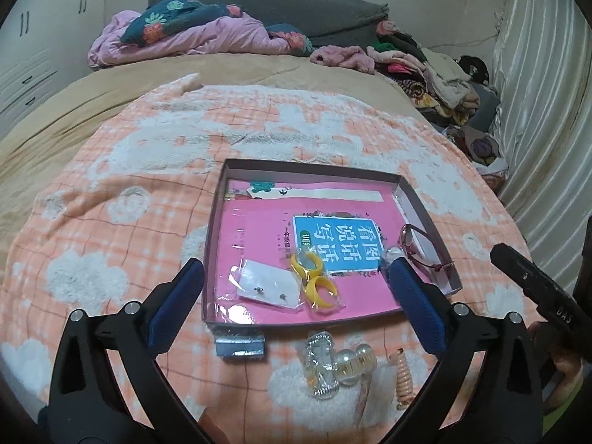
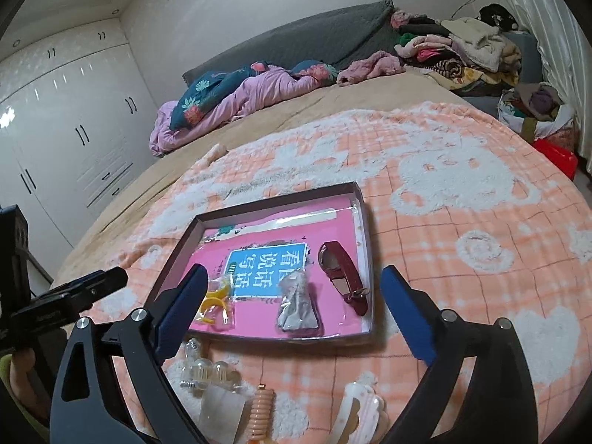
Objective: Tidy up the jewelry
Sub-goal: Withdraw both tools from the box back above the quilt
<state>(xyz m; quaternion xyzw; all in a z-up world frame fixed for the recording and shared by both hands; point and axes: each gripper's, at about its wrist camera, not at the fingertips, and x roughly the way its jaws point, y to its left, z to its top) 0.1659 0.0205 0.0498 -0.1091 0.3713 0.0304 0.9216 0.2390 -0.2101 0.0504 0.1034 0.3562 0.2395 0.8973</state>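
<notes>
Left gripper (image 1: 296, 292) jaws wide apart, nothing between | right gripper (image 2: 296, 310) jaws wide apart, empty | clear hair claw (image 1: 335, 368) and coiled hair tie (image 1: 403, 379) on blanket (image 1: 111, 222), 6 o'clock of tray (image 1: 214, 244) | in tray: earring card (image 1: 266, 285) at 7, yellow rings (image 1: 314, 281) centre, sunglasses (image 2: 342, 273) at 3, grey packet (image 2: 298, 305)

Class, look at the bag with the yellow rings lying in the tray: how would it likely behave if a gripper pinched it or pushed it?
The bag looks like thin, glossy clear film, so it would probably crumple and may slip between pads. The yellow rings look loose inside, so they could shift. It seems light and would likely slide on the tray's smooth pink lining.
</notes>
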